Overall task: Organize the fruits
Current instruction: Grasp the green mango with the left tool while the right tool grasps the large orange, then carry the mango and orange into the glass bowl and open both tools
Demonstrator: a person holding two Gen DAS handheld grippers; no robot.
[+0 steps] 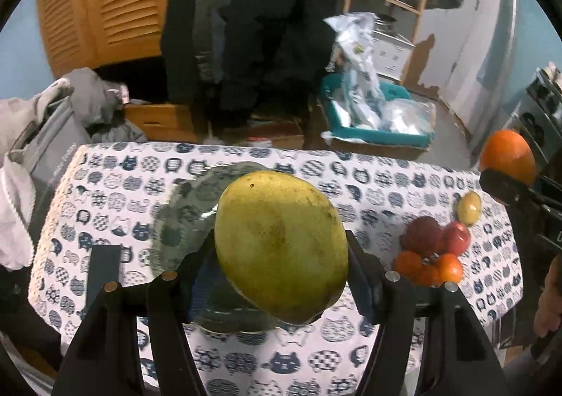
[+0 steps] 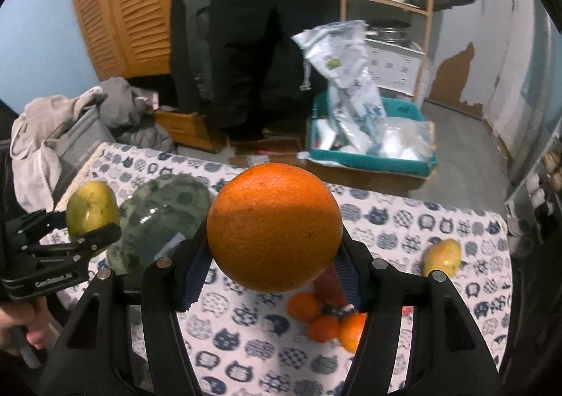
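My left gripper is shut on a large green-yellow mango, held in the air over a clear glass plate on the cat-print tablecloth. In the right wrist view that mango and left gripper show at the left, beside the glass plate. My right gripper is shut on a big orange, lifted above the table. The same orange appears at the right edge of the left wrist view. A pile of small oranges and red fruit lies on the cloth.
A small yellow-green fruit lies alone near the table's right side. Behind the table stand a teal crate with plastic bags, hanging dark coats, a wooden shelf with pots, and a heap of clothes at the left.
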